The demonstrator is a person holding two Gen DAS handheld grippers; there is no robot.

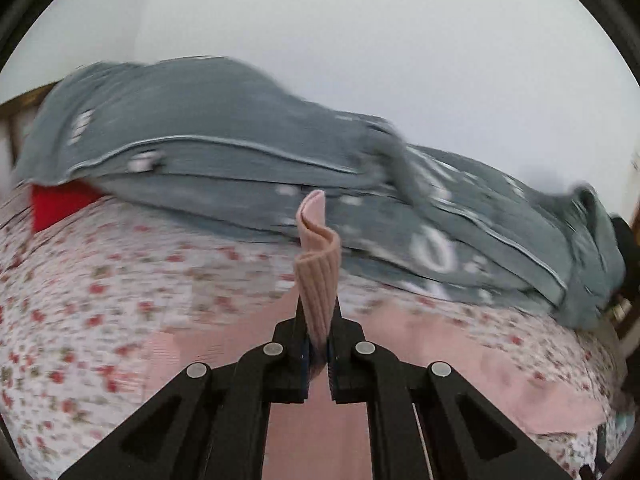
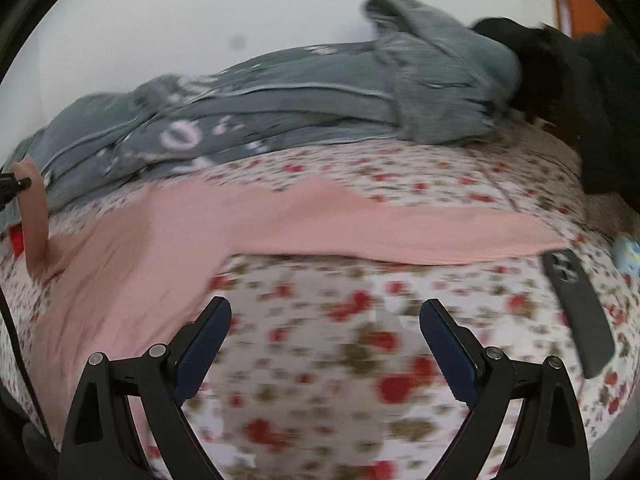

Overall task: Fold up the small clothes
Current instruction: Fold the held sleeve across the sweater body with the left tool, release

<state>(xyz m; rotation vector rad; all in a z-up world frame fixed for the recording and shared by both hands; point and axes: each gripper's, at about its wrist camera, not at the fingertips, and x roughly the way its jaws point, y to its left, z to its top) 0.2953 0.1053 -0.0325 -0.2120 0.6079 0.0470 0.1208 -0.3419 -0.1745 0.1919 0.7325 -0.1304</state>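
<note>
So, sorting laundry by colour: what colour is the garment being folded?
Pale pink garment, clearest in the right wrist view.

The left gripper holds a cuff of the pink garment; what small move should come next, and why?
Probably carry the ribbed pink cuff, clamped in the left gripper, across the pink garment's body to fold the sleeve inward. The garment lies spread on the floral bedsheet; the right gripper is open and empty.

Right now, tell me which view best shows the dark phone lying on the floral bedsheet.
The right wrist view: the dark phone lies in full on the floral bedsheet, right of the open tool. The left wrist view does not show it.
</note>
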